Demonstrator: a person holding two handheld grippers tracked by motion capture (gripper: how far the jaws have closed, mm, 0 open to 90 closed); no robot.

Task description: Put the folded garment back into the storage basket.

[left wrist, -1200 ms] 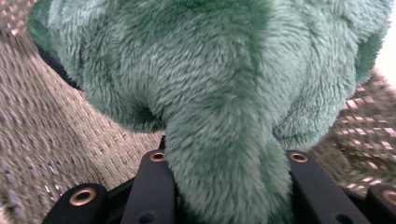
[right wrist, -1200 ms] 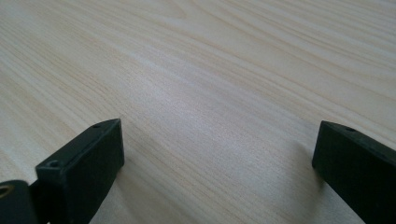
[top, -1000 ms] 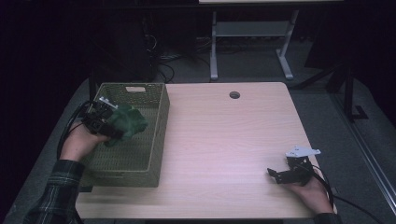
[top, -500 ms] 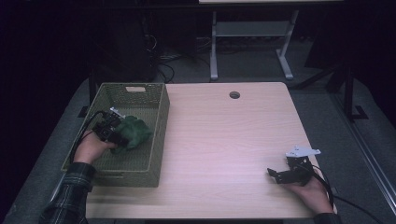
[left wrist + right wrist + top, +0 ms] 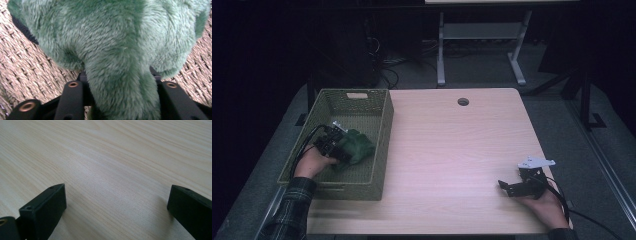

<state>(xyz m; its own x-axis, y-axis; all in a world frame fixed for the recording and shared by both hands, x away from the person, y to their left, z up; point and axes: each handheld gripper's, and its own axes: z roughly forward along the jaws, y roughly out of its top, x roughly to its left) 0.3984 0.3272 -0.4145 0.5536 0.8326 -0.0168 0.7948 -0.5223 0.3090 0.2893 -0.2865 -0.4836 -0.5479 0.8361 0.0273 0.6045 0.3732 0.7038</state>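
Drop-off step: left tongs (image 5: 343, 149) are down inside the olive-green woven rectangular basket (image 5: 383, 125) at the left of the pale wooden surface (image 5: 452, 150), jaws just been opening, the fuzzy green plush toy (image 5: 110, 50) between them and lying on the basket floor; pads look eased off it, so released. Next: spread wider, lift clear without snagging the fur. Right tongs (image 5: 117, 210) rest spread open on the bare surface, nothing between.
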